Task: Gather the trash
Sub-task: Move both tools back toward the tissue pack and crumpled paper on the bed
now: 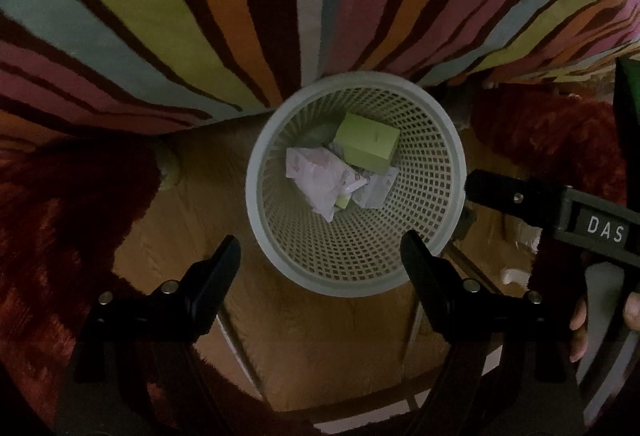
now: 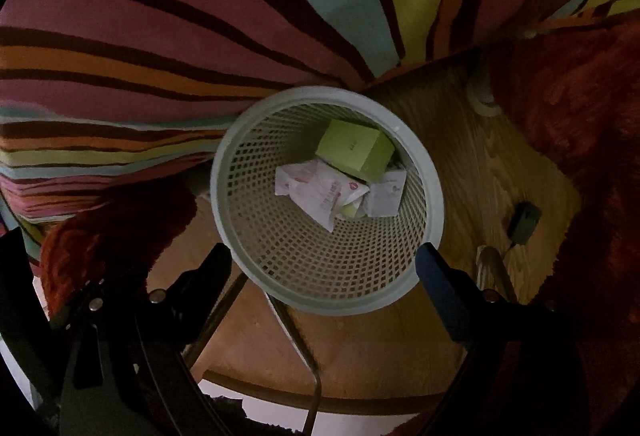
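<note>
Trash sits at the bottom of the white mesh basket [image 1: 356, 180]: a green box [image 1: 366, 146] leaning against the far wall, with crumpled paper [image 1: 320, 182] just beside it on the near side. The basket stands on a wooden floor [image 1: 224, 172], its far rim touching a striped bedcover [image 1: 160, 16].

Both tools hang above the basket looking down into it. The left tool [image 1: 320, 256] is spread wide and holds nothing; the right tool [image 2: 324, 262] is likewise wide and empty. The basket mouth lies straight ahead of each, a little closer under the right one, I judge.

Only the left view shows the right tool's body and the hand [image 1: 580, 320] holding it. Only the right view shows a small dark object [image 2: 526, 222] on the floor beside the basket, possibly a remaining piece, though I cannot tell.
</note>
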Demonstrator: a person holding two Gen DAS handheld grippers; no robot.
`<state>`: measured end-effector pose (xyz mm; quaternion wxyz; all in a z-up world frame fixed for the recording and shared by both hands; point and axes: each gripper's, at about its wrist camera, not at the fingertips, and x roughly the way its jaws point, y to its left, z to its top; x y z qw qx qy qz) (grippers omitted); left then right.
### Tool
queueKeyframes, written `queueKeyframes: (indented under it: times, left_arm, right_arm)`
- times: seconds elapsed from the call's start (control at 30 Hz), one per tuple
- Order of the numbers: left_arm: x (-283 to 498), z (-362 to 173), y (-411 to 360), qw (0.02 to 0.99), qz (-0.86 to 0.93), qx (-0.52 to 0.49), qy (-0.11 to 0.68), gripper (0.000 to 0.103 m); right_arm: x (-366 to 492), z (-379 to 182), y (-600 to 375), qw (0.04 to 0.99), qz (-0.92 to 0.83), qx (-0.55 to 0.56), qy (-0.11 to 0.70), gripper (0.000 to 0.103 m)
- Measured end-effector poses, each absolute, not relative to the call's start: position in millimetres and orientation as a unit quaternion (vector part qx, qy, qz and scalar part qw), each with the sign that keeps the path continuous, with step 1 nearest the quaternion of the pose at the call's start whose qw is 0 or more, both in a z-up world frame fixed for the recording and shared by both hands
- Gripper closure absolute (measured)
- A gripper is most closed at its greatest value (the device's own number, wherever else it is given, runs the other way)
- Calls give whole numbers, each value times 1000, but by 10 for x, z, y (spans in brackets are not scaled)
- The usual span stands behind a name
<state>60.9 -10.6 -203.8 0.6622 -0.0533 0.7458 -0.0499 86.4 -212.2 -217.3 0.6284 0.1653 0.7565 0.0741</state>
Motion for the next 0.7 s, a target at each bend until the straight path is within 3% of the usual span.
queueKeyframes:
  times: [0.7]
  left_arm:
    - [630, -656, 187, 846, -5, -27, 533, 23]
  right_arm:
    - [991, -806, -1998, 809, 139, 99, 563, 14]
